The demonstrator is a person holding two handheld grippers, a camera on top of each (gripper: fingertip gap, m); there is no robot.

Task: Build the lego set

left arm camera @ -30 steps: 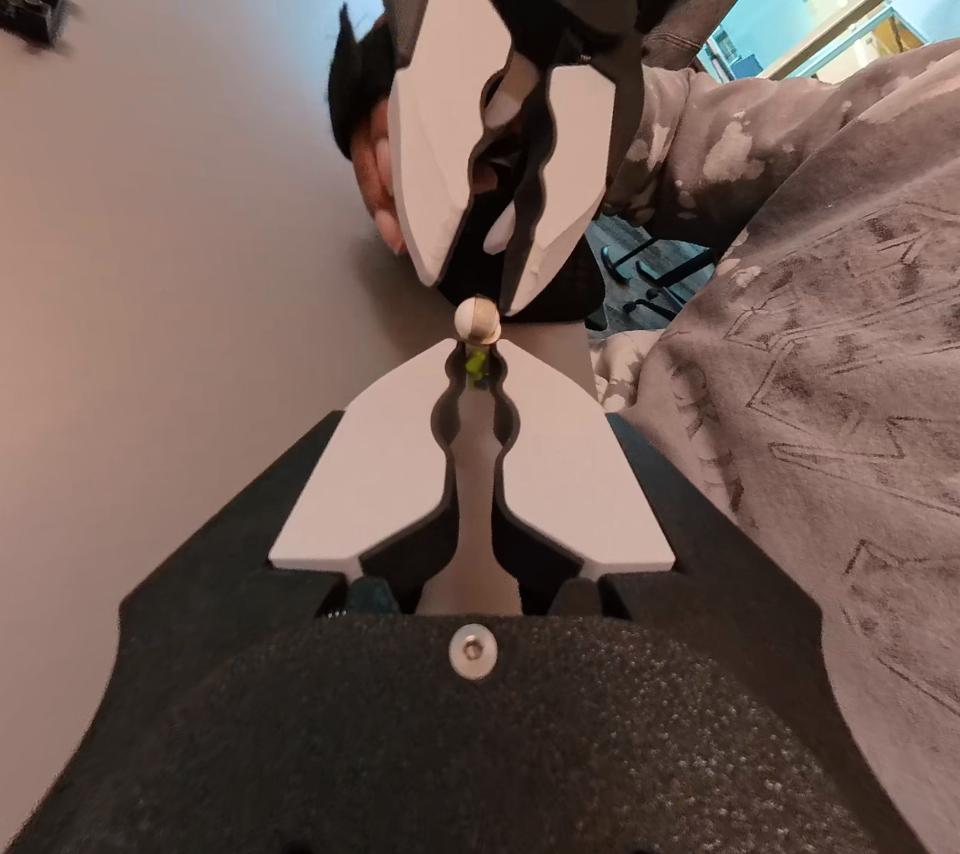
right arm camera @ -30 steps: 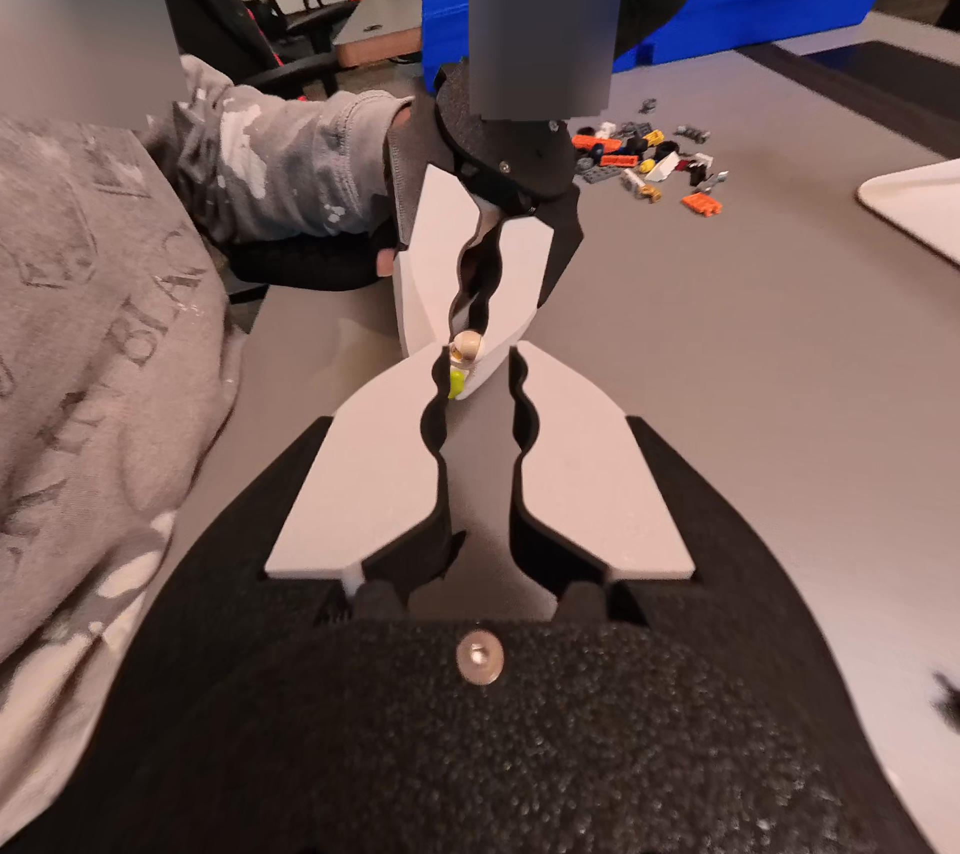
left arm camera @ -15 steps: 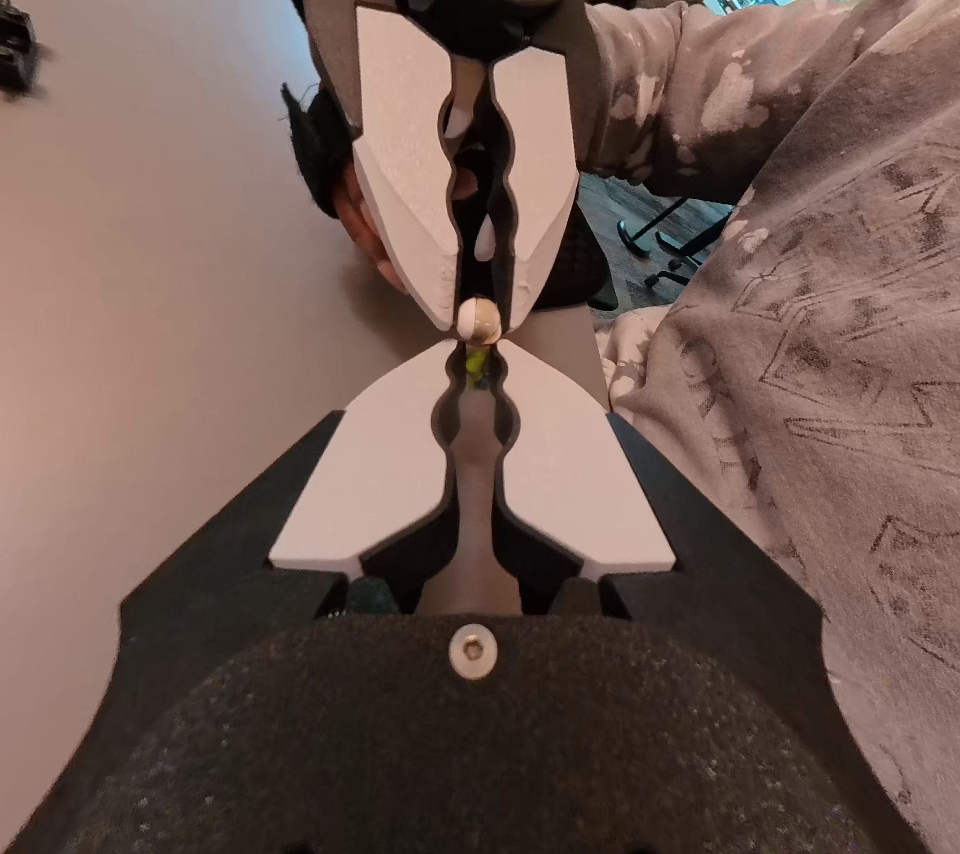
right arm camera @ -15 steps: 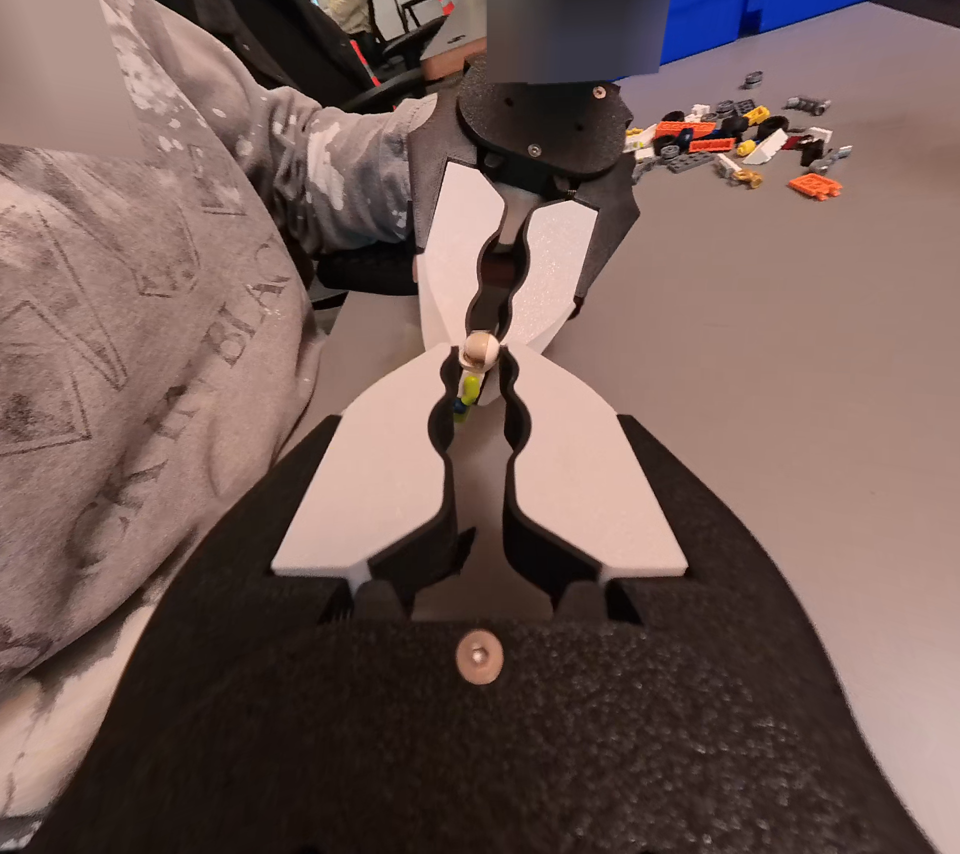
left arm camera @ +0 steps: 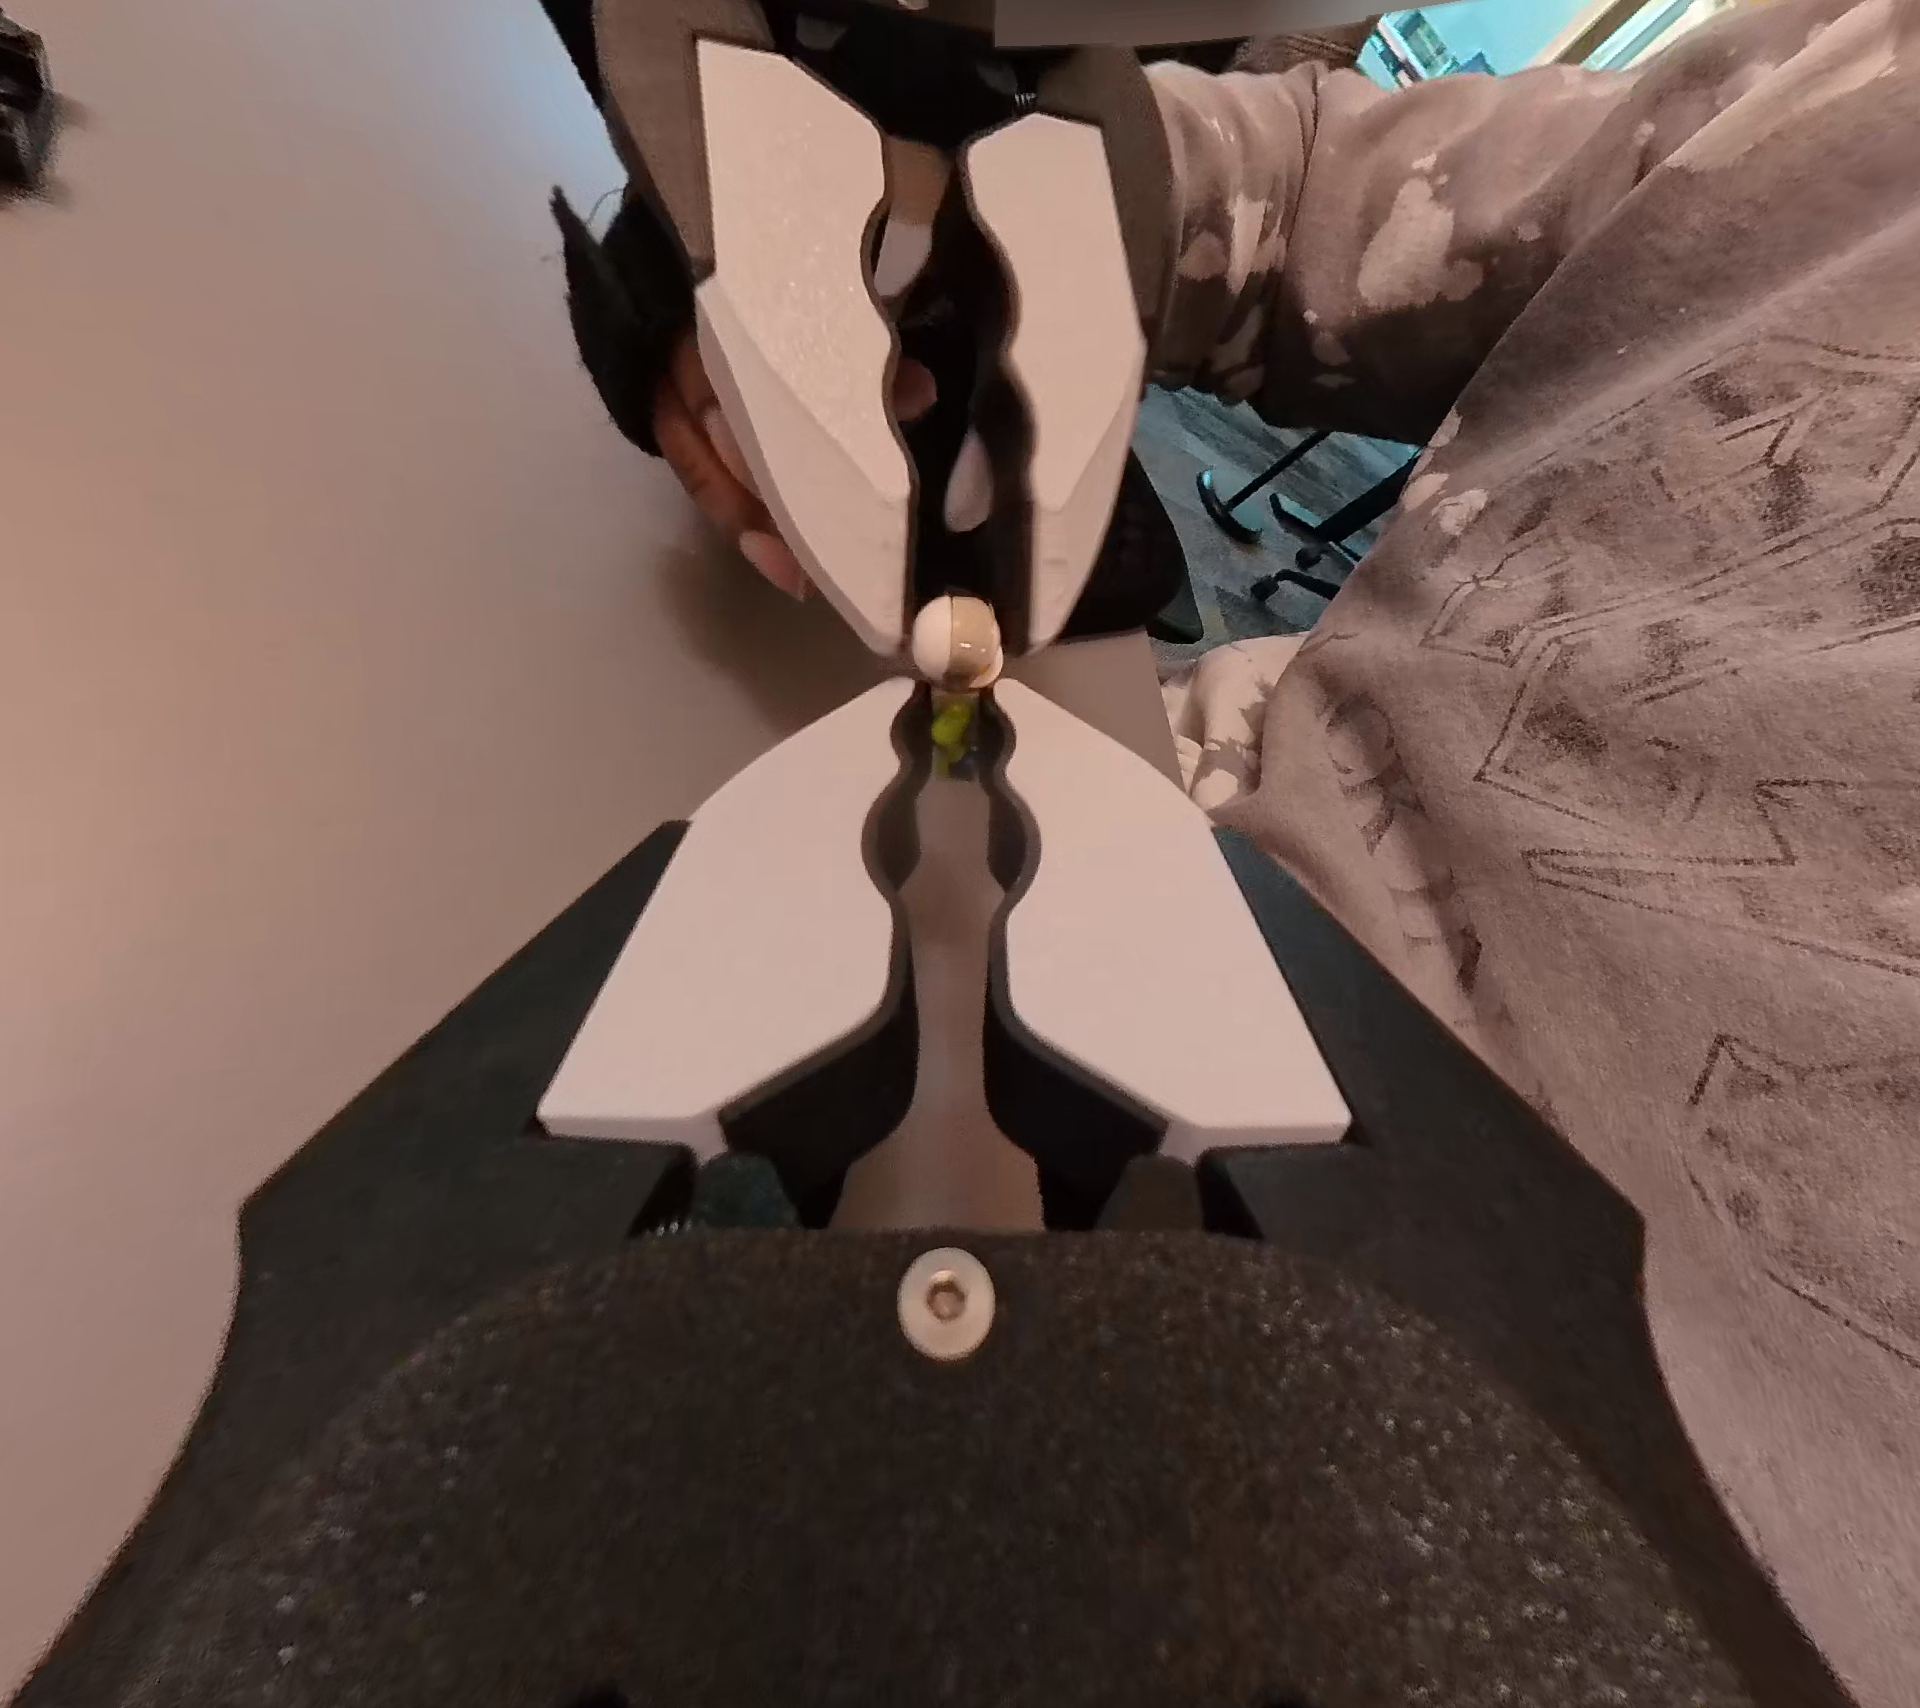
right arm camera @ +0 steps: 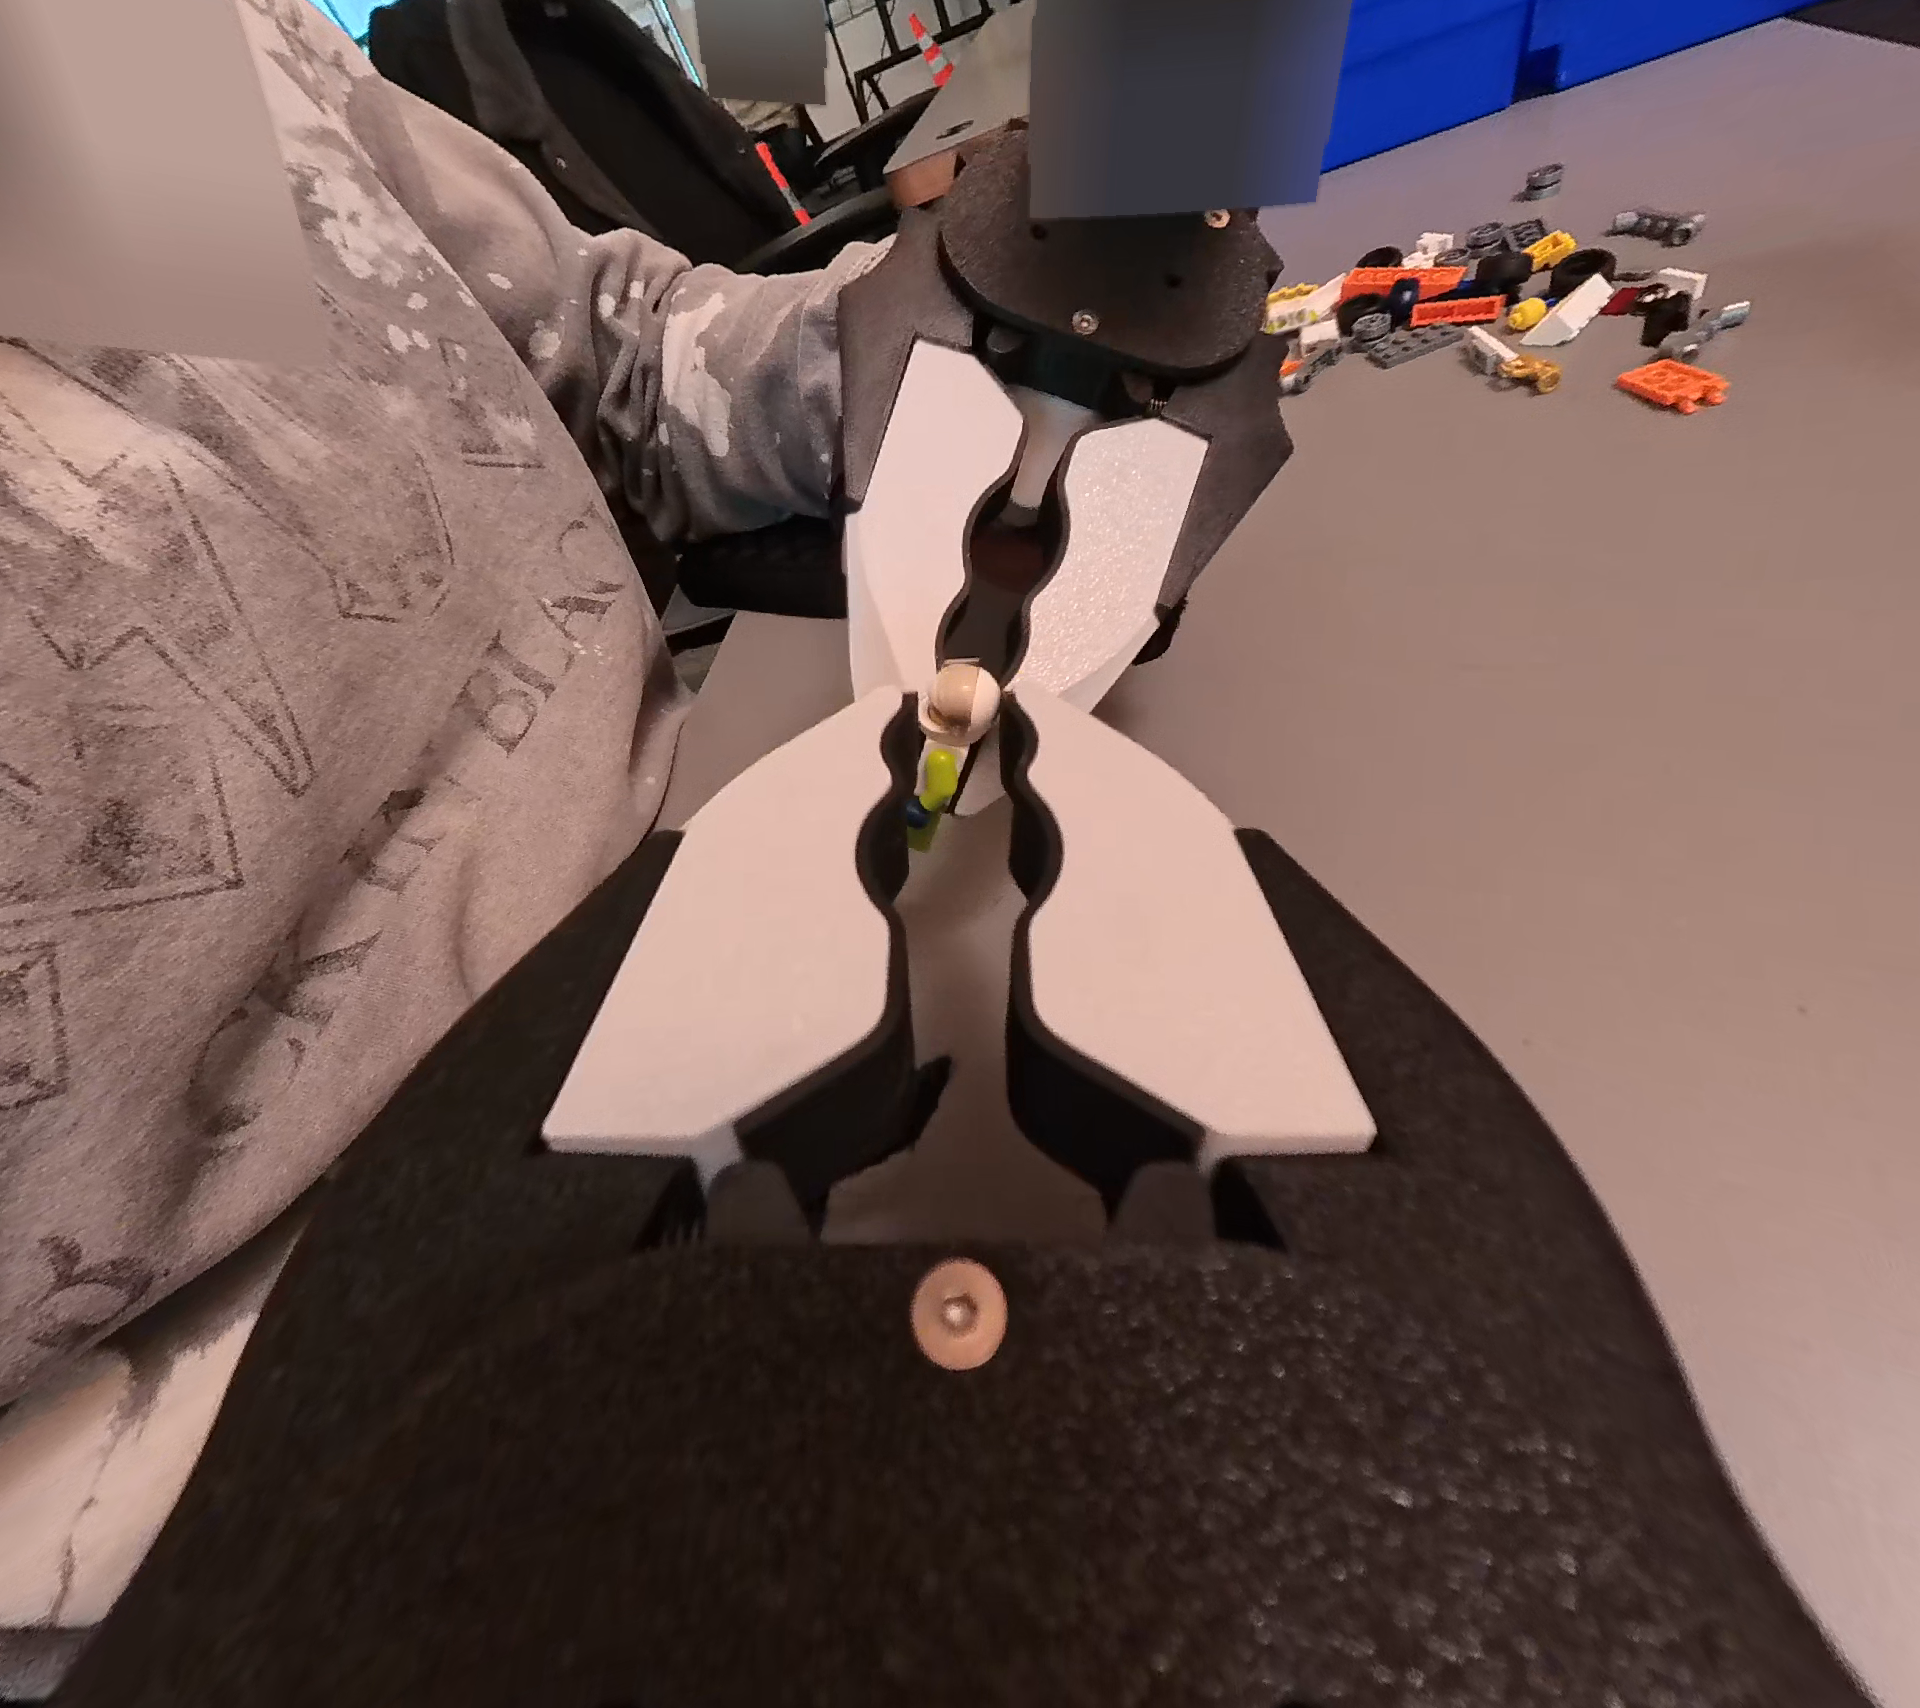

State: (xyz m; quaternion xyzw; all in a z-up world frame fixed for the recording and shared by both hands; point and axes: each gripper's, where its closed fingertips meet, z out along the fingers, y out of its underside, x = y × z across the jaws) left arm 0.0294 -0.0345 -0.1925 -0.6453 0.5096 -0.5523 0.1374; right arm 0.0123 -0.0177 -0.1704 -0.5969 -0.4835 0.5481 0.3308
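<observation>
Left wrist view showed the left gripper (left arm camera: 951,702) fingers clamped on a minifigure (left arm camera: 952,728), steadying it while the right gripper (right arm camera: 954,708) fingers closed around its helmet (right arm camera: 961,700), probably seating it.

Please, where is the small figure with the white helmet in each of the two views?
Left wrist view: the minifigure is at centre, shut in the left gripper.
Right wrist view: the minifigure is at centre, between the right gripper fingers.
Shared landmark: its white helmet.
</observation>
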